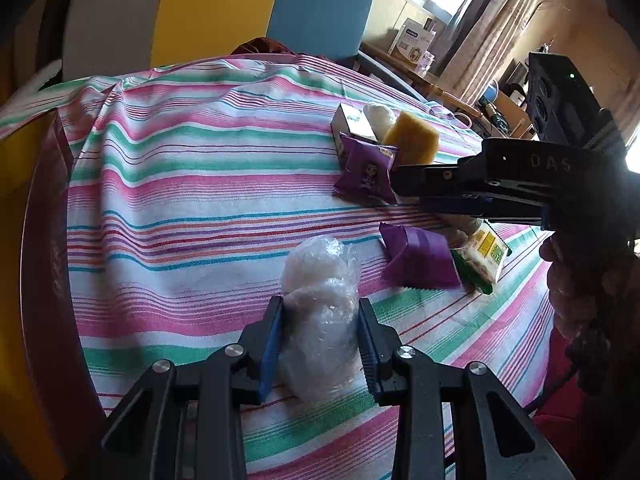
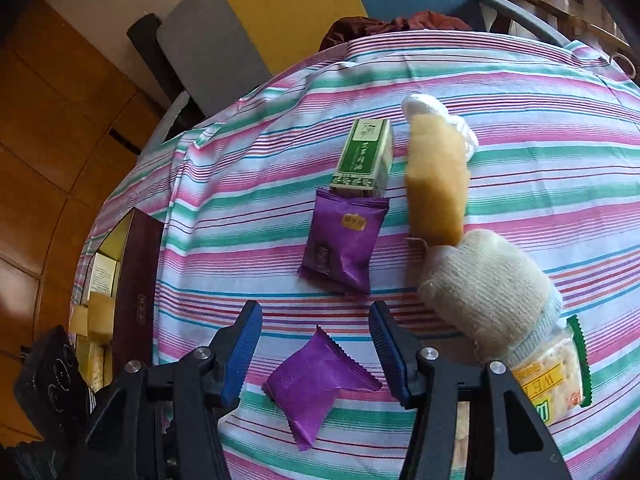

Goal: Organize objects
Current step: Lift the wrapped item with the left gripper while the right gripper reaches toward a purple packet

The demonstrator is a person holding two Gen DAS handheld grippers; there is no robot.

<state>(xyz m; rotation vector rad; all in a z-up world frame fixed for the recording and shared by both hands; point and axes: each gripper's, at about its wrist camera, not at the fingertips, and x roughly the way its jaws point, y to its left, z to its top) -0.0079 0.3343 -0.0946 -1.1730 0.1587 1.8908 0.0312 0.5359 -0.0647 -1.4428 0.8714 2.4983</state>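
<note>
Right hand-held gripper [image 2: 316,350] hangs jaws apart, nothing pinched, tilted steeply down over the striped tabletop [image 2: 520,128]. Key relation: the near purple sachet [image 2: 316,388] lies flat directly between and just below its blue fingertips [image 2: 244,354], neither pad touching it. Sachet's long axis runs diagonally across the jaw gap, corner low-left to corner upper-right, so closing would likely catch it across the short side. Right gripper is clearly the nearer one to it.

Left hand-held gripper [image 1: 320,340] is clamped on a crinkly clear-plastic bundle [image 1: 320,304], soft and lumpy, whitish inside, resting on the cloth.

Beyond the right gripper: second purple foil sachet [image 2: 344,240], glossy with crimped ends; a green-and-white carton [image 2: 364,160], rigid, long axis pointing away; a yellow sponge block [image 2: 436,184], porous. To its right a knitted cream glove [image 2: 488,280], fuzzy, lying over a clear cracker pack [image 2: 560,376] with a green serrated edge
</note>
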